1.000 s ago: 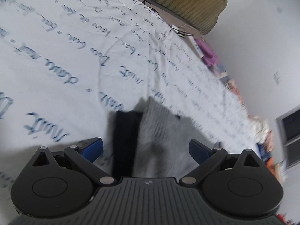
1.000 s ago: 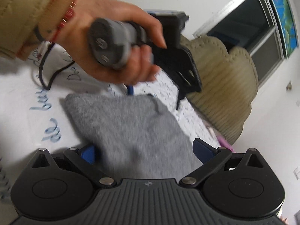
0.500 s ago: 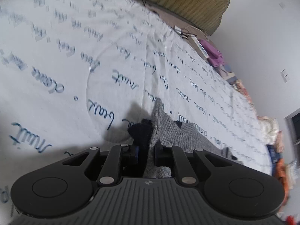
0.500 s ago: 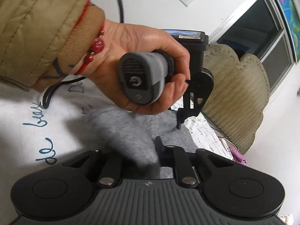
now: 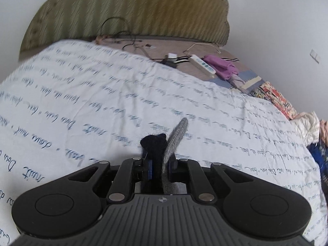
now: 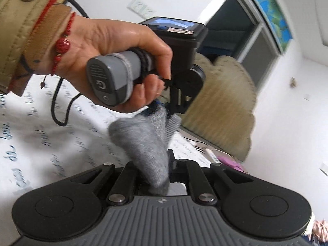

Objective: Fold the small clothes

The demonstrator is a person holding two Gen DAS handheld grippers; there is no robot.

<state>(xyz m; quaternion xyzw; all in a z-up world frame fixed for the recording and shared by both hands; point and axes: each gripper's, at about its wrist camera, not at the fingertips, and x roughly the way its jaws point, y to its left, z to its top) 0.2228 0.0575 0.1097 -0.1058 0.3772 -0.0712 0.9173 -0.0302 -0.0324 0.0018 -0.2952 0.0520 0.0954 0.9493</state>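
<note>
Blue script on bedsheet (image 5: 86, 94), illegible

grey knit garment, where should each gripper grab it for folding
By its opposite ends, as now: the grey knit garment hangs stretched between the left gripper and the right gripper, jaws shut on each end. Come in along the cloth's length, since the thin edge slips between the jaws.

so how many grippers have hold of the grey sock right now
2. The left gripper has its jaws shut on the dark-cuffed end of the grey sock; the right gripper has its jaws shut on the other end, lifted above the bedsheet.
</note>
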